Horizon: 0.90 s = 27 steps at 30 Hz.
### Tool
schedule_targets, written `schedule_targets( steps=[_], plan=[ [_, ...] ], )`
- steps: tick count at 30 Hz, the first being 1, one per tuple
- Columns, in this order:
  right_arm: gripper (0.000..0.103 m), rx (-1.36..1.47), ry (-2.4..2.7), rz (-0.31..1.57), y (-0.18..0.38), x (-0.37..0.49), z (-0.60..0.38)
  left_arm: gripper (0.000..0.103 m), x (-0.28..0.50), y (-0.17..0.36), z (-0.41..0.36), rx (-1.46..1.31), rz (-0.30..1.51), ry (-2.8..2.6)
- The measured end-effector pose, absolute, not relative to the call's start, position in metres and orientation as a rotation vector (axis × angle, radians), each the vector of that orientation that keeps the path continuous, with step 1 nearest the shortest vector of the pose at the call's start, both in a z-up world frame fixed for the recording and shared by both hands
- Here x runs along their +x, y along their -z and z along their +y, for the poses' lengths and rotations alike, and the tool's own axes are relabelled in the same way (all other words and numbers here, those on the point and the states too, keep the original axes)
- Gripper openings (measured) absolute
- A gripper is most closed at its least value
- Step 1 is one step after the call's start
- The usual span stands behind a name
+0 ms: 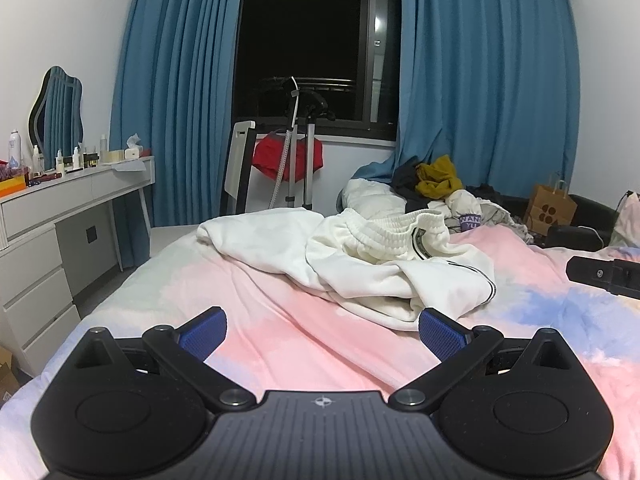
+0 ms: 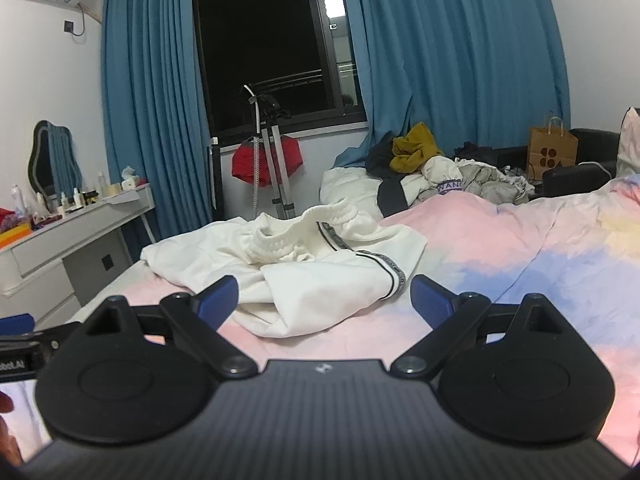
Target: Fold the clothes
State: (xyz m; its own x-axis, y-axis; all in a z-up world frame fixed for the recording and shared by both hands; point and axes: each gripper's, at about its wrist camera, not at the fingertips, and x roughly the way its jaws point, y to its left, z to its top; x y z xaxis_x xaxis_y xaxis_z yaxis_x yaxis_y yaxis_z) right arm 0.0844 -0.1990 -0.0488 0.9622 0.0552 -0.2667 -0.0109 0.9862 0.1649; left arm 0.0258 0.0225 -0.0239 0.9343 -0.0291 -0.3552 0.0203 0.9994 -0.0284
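Crumpled white trousers [image 1: 372, 264] with a ribbed waistband and a dark side stripe lie on the pink and blue bedspread [image 1: 280, 332]. My left gripper [image 1: 322, 330] hovers open just short of the garment's near edge, nothing between its blue pads. In the right wrist view the same trousers [image 2: 320, 272] lie straight ahead, and my right gripper [image 2: 324, 300] stands open with the garment's near fold between and beyond its fingers, not touching. The right gripper's black body shows at the right edge of the left wrist view [image 1: 604, 276].
A heap of other clothes [image 1: 436, 184] with a mustard piece sits at the bed's far end. A white dresser [image 1: 60, 216] with bottles and a mirror stands left. A garment steamer stand [image 1: 296, 152] with a red cloth stands by the window. A paper bag [image 2: 552, 152] stands far right.
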Motion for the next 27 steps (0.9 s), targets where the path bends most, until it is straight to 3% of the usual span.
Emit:
schedule_targets(
  steps=[10, 19, 27],
  plan=[
    [0.094, 0.182, 0.055, 0.268, 0.053, 0.079, -0.211, 0.103, 0.089, 0.016, -0.004, -0.004, 0.428, 0.072],
    [0.094, 0.214, 0.119, 0.321, 0.073, 0.1, -0.233, 0.102, 0.276, 0.002, -0.058, 0.027, 0.489, 0.093],
    [0.094, 0.249, 0.123, 0.405, 0.105, 0.136, -0.25, 0.094, 0.447, 0.029, -0.09, 0.17, 0.547, -0.058]
  ],
)
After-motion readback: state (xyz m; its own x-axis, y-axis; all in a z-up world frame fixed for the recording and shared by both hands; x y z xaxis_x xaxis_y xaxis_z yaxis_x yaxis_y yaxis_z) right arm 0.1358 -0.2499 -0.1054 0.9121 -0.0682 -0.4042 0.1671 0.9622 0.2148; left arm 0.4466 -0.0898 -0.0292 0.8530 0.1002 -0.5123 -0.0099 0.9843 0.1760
